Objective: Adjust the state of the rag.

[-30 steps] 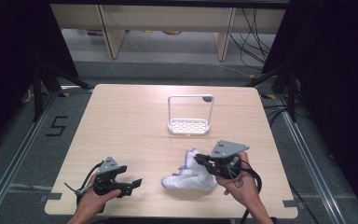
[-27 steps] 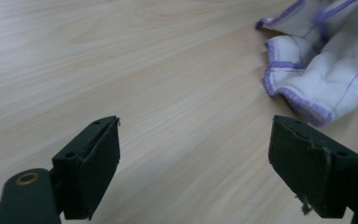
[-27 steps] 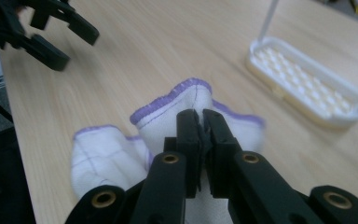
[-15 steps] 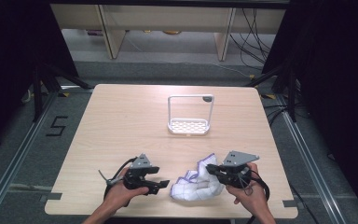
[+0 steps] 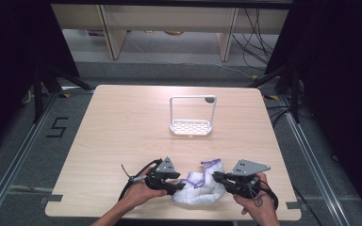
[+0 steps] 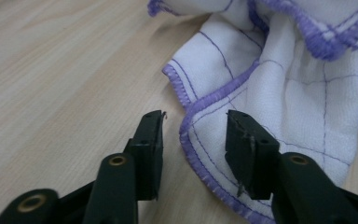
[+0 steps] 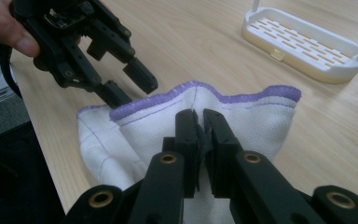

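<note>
A white cloth [image 5: 200, 188] with a purple hem lies crumpled near the table's front edge, between my two grippers. My right gripper [image 5: 218, 178] is at the cloth's right side, shut on a fold of it [image 7: 261, 116]; in the right gripper view the jaws [image 7: 199, 121] pinch the fabric just under the hem. My left gripper [image 5: 176, 186] is at the cloth's left edge. Its jaws [image 6: 193, 140] have just been closing and now stand partly apart, straddling the purple hem [image 6: 191, 140] without pressing on it. The left gripper [image 7: 131, 88] also appears across the cloth in the right gripper view.
A white wire-framed rack [image 5: 192, 127] with a slotted base [image 7: 303, 44] stands upright at the table's middle, well behind the cloth. Bare wooden tabletop [image 5: 122, 127] lies to the left and behind. The front edge of the table is close beneath both hands.
The left hand has slid right along the front edge up to the cloth. The right hand has shifted right and down, and the cloth now lies lower and more spread out.
</note>
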Demonstrator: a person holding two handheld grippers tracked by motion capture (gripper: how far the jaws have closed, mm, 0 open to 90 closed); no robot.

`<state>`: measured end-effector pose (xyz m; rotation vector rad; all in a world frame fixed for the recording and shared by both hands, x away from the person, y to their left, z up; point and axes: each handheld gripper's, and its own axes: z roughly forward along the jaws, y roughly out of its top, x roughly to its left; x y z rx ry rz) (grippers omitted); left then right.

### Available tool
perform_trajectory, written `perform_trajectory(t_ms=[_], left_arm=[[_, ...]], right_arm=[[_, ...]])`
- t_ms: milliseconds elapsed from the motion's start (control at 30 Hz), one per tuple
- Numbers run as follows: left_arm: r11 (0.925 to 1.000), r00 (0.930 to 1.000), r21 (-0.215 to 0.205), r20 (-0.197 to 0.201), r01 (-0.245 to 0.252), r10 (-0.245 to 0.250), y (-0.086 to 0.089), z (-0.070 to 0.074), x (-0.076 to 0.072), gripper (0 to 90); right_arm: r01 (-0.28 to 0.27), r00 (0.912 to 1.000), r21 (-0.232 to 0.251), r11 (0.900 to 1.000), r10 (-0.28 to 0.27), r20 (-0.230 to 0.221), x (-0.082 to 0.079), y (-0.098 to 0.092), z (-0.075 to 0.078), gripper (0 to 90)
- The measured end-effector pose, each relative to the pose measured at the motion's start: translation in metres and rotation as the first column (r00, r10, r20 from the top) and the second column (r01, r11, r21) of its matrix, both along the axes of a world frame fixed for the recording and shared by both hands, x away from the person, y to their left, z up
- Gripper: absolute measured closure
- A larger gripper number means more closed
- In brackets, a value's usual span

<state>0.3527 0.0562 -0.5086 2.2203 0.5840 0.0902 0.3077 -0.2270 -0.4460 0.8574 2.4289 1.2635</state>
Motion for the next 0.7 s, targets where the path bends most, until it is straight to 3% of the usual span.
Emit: perform_trajectory(t_ms=[67, 200, 267, 367, 433, 567, 600, 633, 700], left_arm=[[1.0000, 1.0000, 0.001, -0.007, 0.001, -0.001, -0.003, -0.001, -0.001, 58.9], [0.9996, 0.9993, 0.025, 0.033, 0.014, -0.015, -0.010, -0.001, -0.001, 84.8], [0.9997, 0.9995, 0.023, 0.029, 0.014, -0.014, -0.011, 0.000, -0.001, 87.3], [0.9990, 0.9983, 0.039, 0.054, 0.021, -0.023, -0.006, 0.003, 0.000, 88.7], [0.9998, 0.9982, -0.012, 0.057, -0.017, 0.018, 0.001, 0.011, 0.006, 88.9], [0.9937, 0.9897, -0.071, 0.108, -0.086, 0.094, 0.023, 0.033, 0.019, 88.9], [0.9937, 0.9897, -0.071, 0.108, -0.086, 0.094, 0.023, 0.033, 0.019, 88.9], [0.9797, 0.9793, -0.141, 0.124, -0.142, 0.160, 0.042, 0.050, 0.026, 89.0], [0.9673, 0.9677, -0.183, 0.148, -0.176, 0.204, 0.056, 0.065, 0.031, 89.0]], right_arm=[[0.001, 0.9999, 0.003, 1.000, -0.001, -0.015, -0.001, 0.000, 0.000, 85.0], [-0.003, 0.9999, -0.001, 1.000, 0.003, -0.009, -0.002, 0.000, -0.001, 84.7], [-0.005, 1.0000, -0.005, 1.000, 0.005, -0.004, -0.002, 0.000, -0.001, 84.7], [0.008, 1.0000, -0.005, 1.000, -0.008, 0.001, 0.000, 0.001, 0.002, 85.1], [-0.005, 0.9998, -0.015, 1.000, 0.005, 0.019, 0.010, 0.002, 0.006, 85.3], [0.028, 0.9992, 0.001, 1.000, -0.028, 0.030, 0.025, 0.008, 0.018, 85.4], [0.019, 0.9978, -0.003, 1.000, -0.019, 0.063, 0.032, 0.008, 0.023, 85.5], [0.035, 0.9968, 0.003, 0.999, -0.035, 0.072, 0.037, 0.009, 0.028, 85.6], [0.049, 0.9936, 0.014, 0.999, -0.050, 0.101, 0.046, 0.010, 0.040, 85.7]])
